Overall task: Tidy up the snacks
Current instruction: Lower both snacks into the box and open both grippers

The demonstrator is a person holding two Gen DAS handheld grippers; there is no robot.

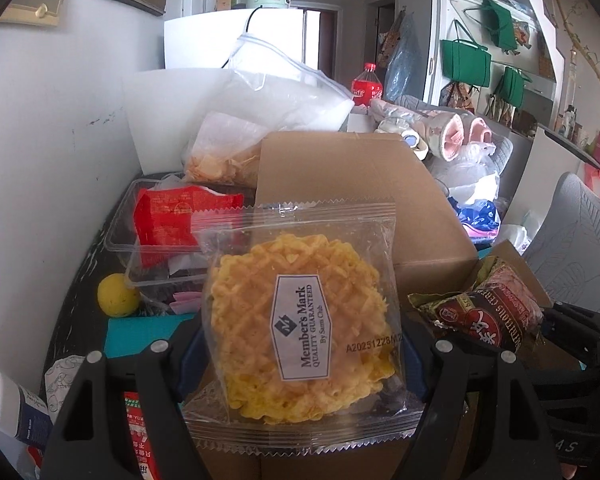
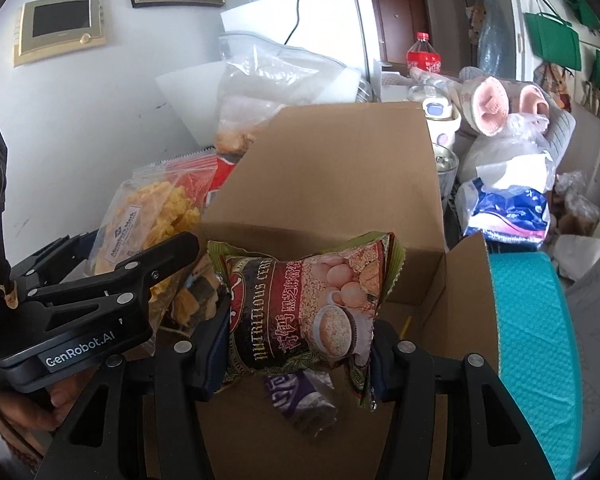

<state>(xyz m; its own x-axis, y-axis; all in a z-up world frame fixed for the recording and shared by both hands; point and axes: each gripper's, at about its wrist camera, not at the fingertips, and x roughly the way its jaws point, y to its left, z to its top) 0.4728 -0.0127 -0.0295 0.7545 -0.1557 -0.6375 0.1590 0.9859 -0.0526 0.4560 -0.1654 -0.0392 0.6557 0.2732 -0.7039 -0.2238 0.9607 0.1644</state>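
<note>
Clear-film waffle packet (image 1: 300,332): held upright at centre of the left view, over the cardboard box (image 1: 352,200); light, brittle inside, slippery film.
Left hand-held gripper (image 1: 300,364): jaws part-open, clamped on the packet's side edges.
Cereal sachet (image 2: 304,312): soft, puffy, crinkly; best pinched at its sides.
Right hand-held gripper (image 2: 300,360): closed onto the sachet, above the box interior.
Surroundings: plastic tray (image 1: 132,248) at 10 o'clock, lemon (image 1: 118,295) at 9, on the bench.

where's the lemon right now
In the left wrist view the lemon sits low on the left, on the dark tabletop against the clear plastic tray, near the white wall.
</note>
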